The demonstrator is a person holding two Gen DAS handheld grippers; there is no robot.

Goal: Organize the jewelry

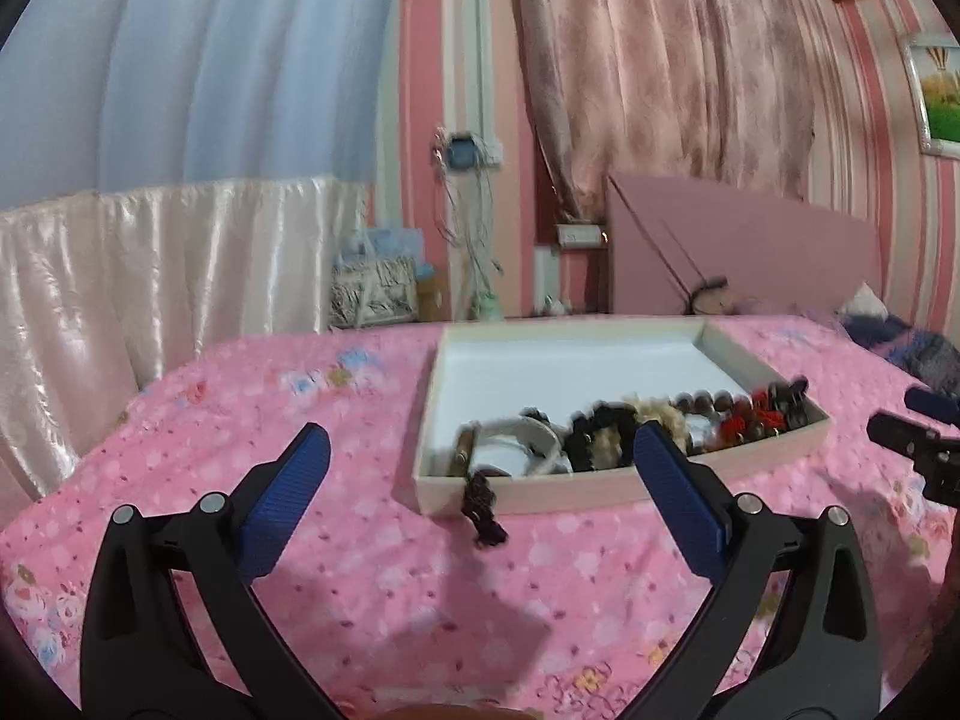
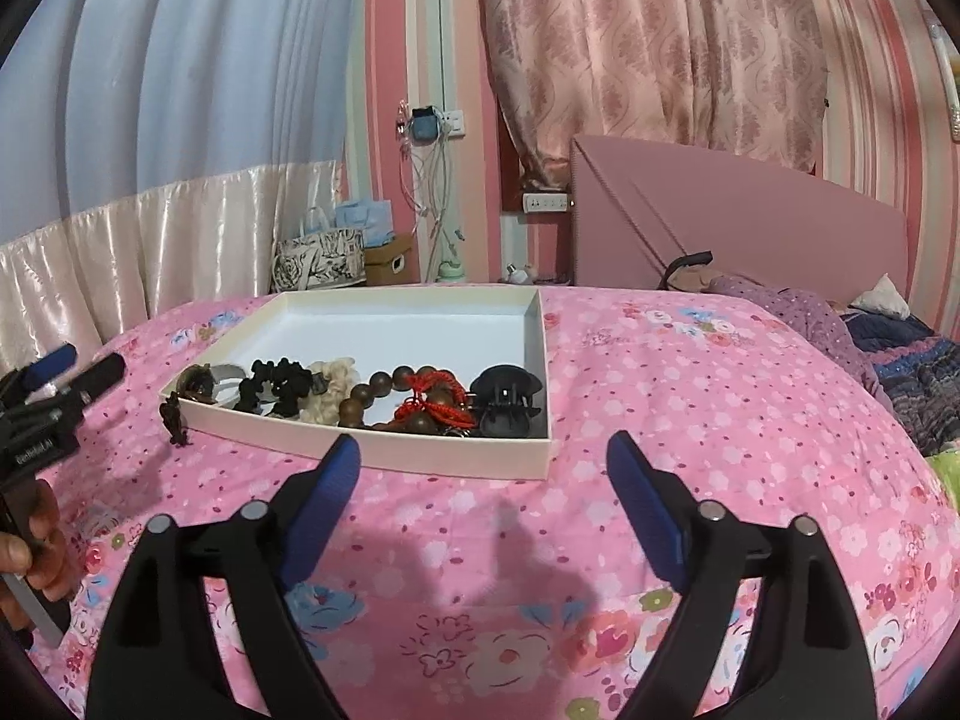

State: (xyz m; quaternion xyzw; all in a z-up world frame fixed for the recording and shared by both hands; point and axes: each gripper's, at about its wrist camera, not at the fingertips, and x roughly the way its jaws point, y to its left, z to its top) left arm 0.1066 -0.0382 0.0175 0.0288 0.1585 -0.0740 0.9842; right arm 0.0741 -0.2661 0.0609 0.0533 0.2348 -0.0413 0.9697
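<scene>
A shallow white box (image 2: pixel 456 456) lies on a pink flowered bedspread (image 2: pixel 690 396). Along its near side lie a black claw clip (image 2: pixel 507 399), a brown wooden bead bracelet (image 2: pixel 384 387), a red cord (image 2: pixel 432 402), a cream scrunchie (image 2: pixel 327 384), a black beaded piece (image 2: pixel 276 387) and a white bangle (image 2: pixel 225 372). A dark bracelet (image 1: pixel 483 507) hangs over the box's front wall (image 1: pixel 540 495) onto the spread. My left gripper (image 1: pixel 483 438) is open and empty just short of that wall. My right gripper (image 2: pixel 485 445) is also open and empty before the box's near right corner.
A pink headboard (image 2: pixel 750 222) and pillows with a dark blanket (image 2: pixel 912 372) lie to the right. Bags and a carton (image 2: pixel 324 258) stand past the bed's far edge below curtains. A hand (image 2: pixel 36 540) holds the left gripper (image 2: pixel 81 372) at the left.
</scene>
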